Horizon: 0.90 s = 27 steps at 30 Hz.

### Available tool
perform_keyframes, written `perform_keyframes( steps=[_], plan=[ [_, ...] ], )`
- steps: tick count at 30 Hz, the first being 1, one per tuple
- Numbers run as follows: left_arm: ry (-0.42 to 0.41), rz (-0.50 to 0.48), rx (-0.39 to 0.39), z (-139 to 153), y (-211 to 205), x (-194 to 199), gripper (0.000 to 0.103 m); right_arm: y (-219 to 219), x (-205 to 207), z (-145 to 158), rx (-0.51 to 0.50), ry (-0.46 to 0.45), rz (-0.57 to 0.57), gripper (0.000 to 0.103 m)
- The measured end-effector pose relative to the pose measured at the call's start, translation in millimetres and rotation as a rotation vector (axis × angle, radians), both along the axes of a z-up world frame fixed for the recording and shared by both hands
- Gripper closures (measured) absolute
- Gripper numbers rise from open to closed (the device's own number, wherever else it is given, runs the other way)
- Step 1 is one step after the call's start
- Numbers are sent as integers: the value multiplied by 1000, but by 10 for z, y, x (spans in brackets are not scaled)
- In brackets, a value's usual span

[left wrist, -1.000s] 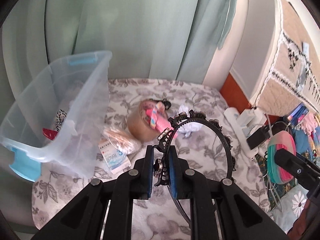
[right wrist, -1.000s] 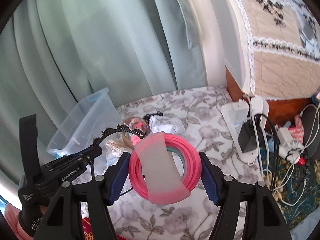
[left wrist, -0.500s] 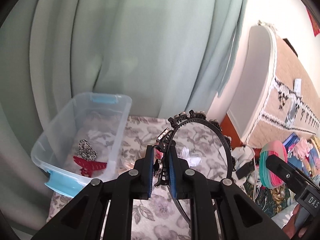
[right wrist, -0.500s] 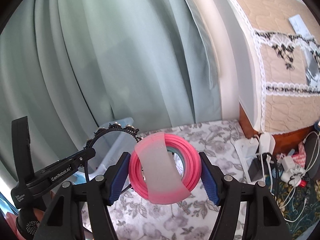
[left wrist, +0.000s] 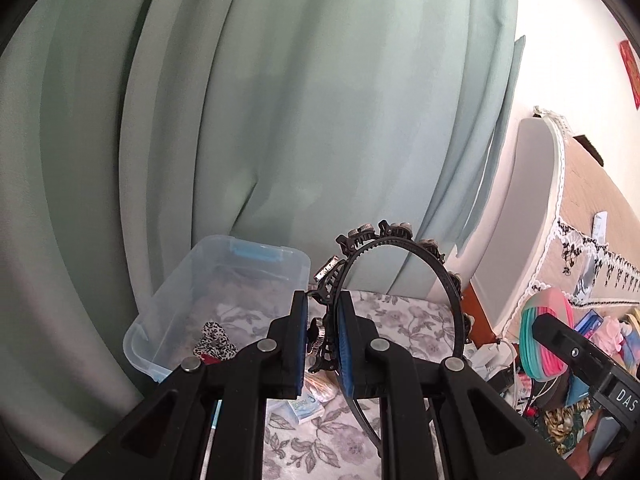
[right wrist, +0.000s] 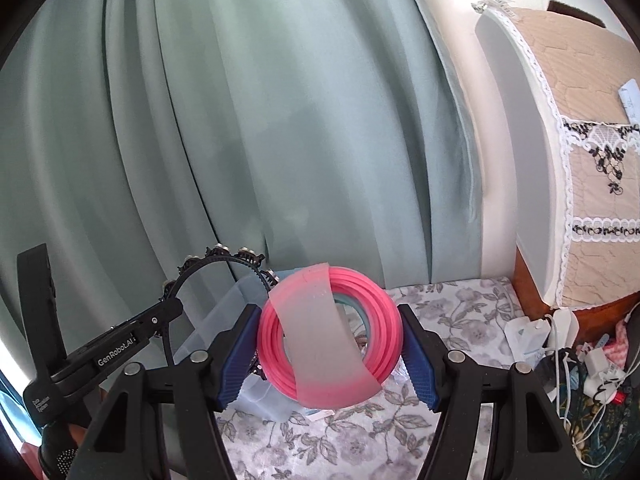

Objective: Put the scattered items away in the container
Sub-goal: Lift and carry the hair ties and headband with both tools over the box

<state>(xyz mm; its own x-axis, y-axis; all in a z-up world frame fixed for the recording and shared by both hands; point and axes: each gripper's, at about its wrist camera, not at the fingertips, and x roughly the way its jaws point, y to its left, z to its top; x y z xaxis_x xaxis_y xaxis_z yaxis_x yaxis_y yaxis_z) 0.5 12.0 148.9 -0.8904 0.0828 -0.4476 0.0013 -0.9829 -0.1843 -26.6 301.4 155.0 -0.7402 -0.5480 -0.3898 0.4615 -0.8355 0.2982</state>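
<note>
My left gripper is shut on a black jewelled headband, held up in the air right of a clear plastic bin. Inside the bin lie a black-and-white scrunchie and something red. In the right wrist view, my right gripper is shut on a pink coil of cord wrapped in a translucent band, held above the floral cloth. The left gripper with the headband shows at that view's left, in front of the bin. The coil appears at the right of the left wrist view.
Green curtains hang behind the table. A padded headboard with lace stands at the right. A power strip, chargers and cables clutter the right edge. A small blue-white packet and a wrapped bundle lie on the cloth below the left gripper.
Both grippers have risen and tilted up with their items still held; the table and bin have dropped low in both views. The tape roll and tissue are now hidden behind the left fingers.
</note>
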Motion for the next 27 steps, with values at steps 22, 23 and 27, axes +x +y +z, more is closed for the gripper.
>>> perform_keyframes(
  steps=[22, 23, 27],
  plan=[
    [-43, 217, 79, -336, -1127, -260, 89, -1046, -338, -198, 105, -55, 174, 33],
    [-48, 223, 83, -363, -1170, -283, 89, -1093, -354, -216, 110, -59, 182, 33],
    [-74, 247, 98, -480, -1327, -386, 89, -1298, -421, -285, 135, -77, 214, 33]
  ],
)
